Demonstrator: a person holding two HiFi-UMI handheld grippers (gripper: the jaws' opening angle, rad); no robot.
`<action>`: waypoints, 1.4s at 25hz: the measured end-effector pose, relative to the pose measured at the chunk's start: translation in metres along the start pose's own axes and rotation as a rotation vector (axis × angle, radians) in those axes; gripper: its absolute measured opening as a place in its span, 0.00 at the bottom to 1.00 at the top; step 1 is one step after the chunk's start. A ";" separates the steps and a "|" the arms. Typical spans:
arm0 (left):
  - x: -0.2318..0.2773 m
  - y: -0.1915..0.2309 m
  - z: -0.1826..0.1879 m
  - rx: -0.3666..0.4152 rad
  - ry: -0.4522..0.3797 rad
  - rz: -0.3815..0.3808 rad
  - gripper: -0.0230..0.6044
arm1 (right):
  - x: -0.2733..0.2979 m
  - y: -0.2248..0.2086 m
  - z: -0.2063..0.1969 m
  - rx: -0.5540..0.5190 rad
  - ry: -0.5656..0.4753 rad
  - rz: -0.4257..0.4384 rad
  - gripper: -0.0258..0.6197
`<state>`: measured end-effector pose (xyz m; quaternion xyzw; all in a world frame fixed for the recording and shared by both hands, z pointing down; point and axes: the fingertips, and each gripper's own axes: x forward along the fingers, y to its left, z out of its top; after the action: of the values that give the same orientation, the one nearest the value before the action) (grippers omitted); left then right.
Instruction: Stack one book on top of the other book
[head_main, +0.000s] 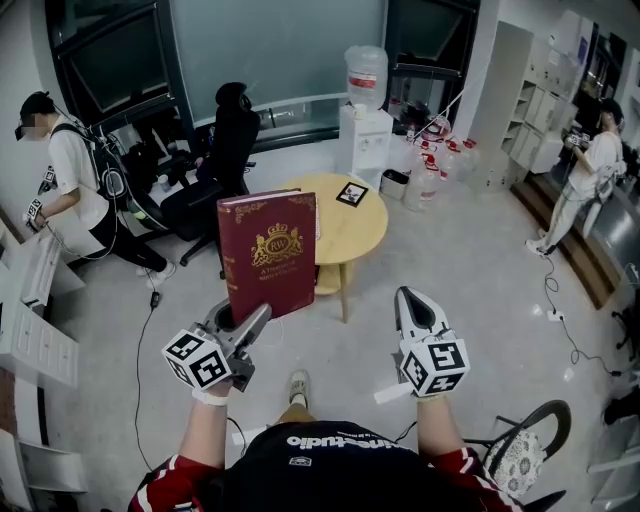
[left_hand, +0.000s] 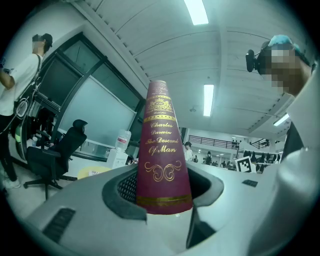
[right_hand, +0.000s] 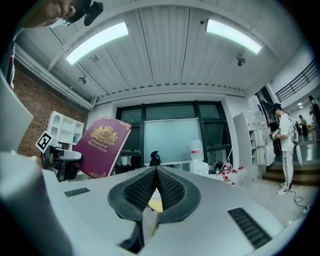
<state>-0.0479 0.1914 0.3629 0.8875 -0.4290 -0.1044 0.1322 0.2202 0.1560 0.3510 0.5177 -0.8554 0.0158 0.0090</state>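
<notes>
Closest to the lens, a black shirt (head_main: 330, 465) is seen at the lower edge of the head view, and two arms are stretched out from it toward the round yellow worktop (head_main: 358, 235). On the near left side of that worktop, short of its rim, the left hand-held gripper (head_main: 258, 320) is clamped on a maroon book (head_main: 268, 255). In the left gripper view the gilt-lettered spine is seen rising between the two pads, which are pressed on the covers at its lower end. The book is held upright, its long axis vertical and its front cover turned back toward the person, so that the worktop's near left part is screened by it.

The right hand-held gripper (head_main: 410, 300) is held on the worktop's near right side, well apart from the book, with its jaws brought together on nothing. Only a sliver of the yellow top is glimpsed past them. A square marker card (head_main: 352, 193) is laid on the worktop's far side. No second book can be made out, and whether one is hidden behind the held cover cannot be told.

The coming move is judged to turn on that upright axis. The book would have to be carried forward over the worktop and tipped flat, and the left arm, by which it is gripped, is the nearer one.
</notes>
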 end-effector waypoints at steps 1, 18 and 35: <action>0.002 0.001 0.002 0.001 0.001 -0.002 0.39 | 0.002 -0.001 0.002 0.002 0.000 -0.001 0.08; 0.035 0.031 0.016 -0.016 -0.014 0.014 0.39 | 0.047 -0.017 0.013 -0.003 0.013 0.011 0.08; 0.090 0.092 0.023 -0.037 -0.016 0.010 0.39 | 0.124 -0.041 0.014 -0.005 0.021 0.018 0.08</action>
<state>-0.0672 0.0625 0.3648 0.8818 -0.4325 -0.1187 0.1456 0.1989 0.0263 0.3413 0.5096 -0.8600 0.0192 0.0189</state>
